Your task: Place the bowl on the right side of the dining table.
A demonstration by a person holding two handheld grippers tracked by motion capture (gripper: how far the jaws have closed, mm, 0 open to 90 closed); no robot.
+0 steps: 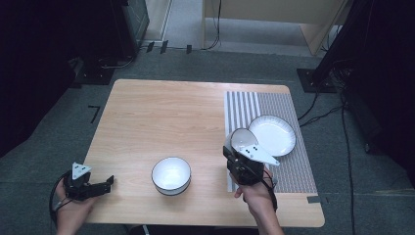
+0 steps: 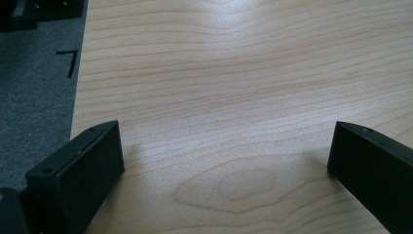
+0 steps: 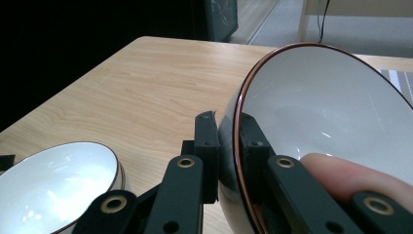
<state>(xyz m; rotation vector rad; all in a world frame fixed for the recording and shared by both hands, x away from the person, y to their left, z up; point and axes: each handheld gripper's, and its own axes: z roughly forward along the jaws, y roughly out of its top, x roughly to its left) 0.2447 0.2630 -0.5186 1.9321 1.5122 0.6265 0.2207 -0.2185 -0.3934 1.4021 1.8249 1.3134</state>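
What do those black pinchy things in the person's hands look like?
Each hand holds a black gripper with two flat, blocky jaws. The left gripper and the right gripper each carry a pale grey three-cornered plate with small dark dots on top. A black cable loops from each one by the wrist. Up close, the right one's black link arms have brass-coloured rivets. The forearms show no sleeves.

White bowls with dark rims and a white plate. A grey-and-white striped mat covers the pale wood tabletop's right edge.
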